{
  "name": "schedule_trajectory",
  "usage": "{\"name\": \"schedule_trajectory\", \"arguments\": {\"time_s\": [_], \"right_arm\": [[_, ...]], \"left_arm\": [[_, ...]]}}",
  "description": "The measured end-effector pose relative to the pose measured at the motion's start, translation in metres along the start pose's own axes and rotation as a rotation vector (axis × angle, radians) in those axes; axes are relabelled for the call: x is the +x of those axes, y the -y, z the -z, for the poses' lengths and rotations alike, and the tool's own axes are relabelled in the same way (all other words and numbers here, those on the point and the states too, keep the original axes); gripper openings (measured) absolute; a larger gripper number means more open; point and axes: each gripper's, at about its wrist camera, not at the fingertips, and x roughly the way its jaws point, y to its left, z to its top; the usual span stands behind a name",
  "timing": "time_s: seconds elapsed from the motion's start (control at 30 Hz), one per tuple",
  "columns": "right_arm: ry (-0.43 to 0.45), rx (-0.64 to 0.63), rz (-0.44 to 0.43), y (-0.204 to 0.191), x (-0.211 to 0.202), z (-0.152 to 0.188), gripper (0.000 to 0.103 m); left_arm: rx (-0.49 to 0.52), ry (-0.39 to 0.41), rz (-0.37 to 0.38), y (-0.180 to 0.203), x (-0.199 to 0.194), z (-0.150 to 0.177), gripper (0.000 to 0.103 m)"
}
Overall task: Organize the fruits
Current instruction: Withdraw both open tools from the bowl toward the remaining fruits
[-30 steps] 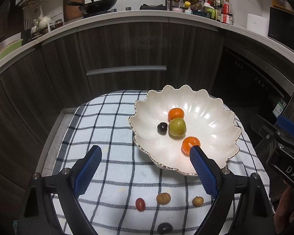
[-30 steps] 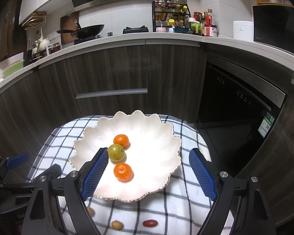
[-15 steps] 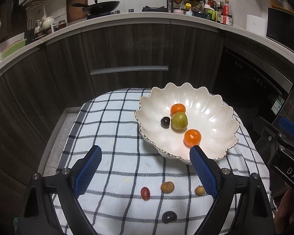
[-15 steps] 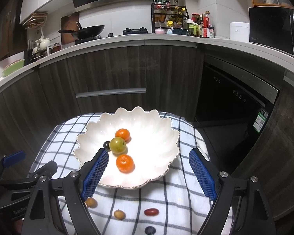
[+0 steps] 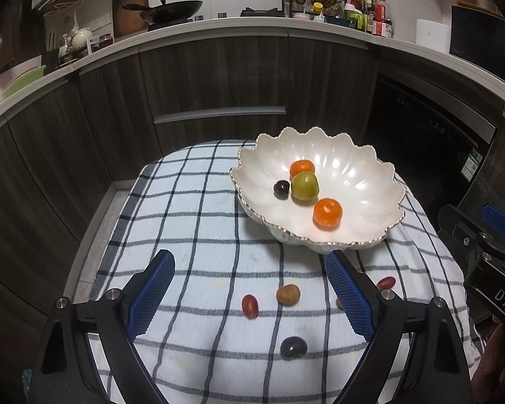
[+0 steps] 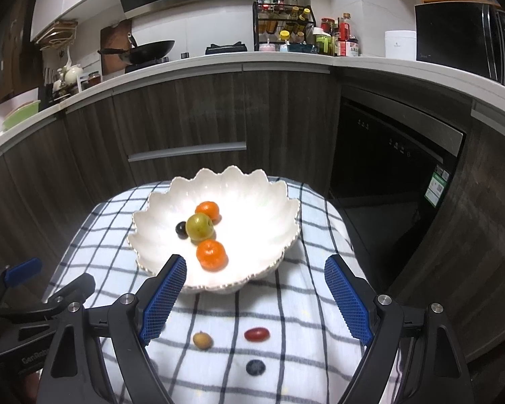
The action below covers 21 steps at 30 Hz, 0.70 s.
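Note:
A white scalloped bowl [image 5: 360,232] [image 6: 272,202] on a checked cloth holds two oranges [image 5: 327,212] [image 6: 211,254], a green fruit [image 5: 305,186] [image 6: 200,226] and a dark grape [image 5: 281,188]. Loose on the cloth lie a red grape [image 5: 249,305], a tan fruit [image 5: 288,295], a dark fruit [image 5: 293,347] and another red grape [image 5: 385,282] [image 6: 256,334]. The right wrist view also shows a tan fruit [image 6: 202,340] and a blue-black berry [image 6: 255,367]. My left gripper [image 5: 249,298] is open above the loose fruits. My right gripper [image 6: 255,298] is open, just short of the bowl.
The checked cloth [image 5: 185,222] covers a small table with edges falling off on all sides. Dark cabinets [image 5: 219,77] stand behind, and a dishwasher [image 6: 397,155] to the right. The worktop [image 6: 286,59] carries a wok and bottles.
Both grippers have drawn back and up from the bowl, so more loose fruits show on the cloth near me. Both stay open and empty.

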Motion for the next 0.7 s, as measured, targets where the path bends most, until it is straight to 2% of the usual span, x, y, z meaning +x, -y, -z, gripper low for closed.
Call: {"name": "schedule_trajectory", "arguments": {"time_s": [0.7], "right_arm": [[-0.03,-0.046,0.016,-0.011,-0.01,0.044,0.085]], "left_arm": [[-0.016,-0.035,-0.004,-0.013,0.002,0.058,0.092]]}}
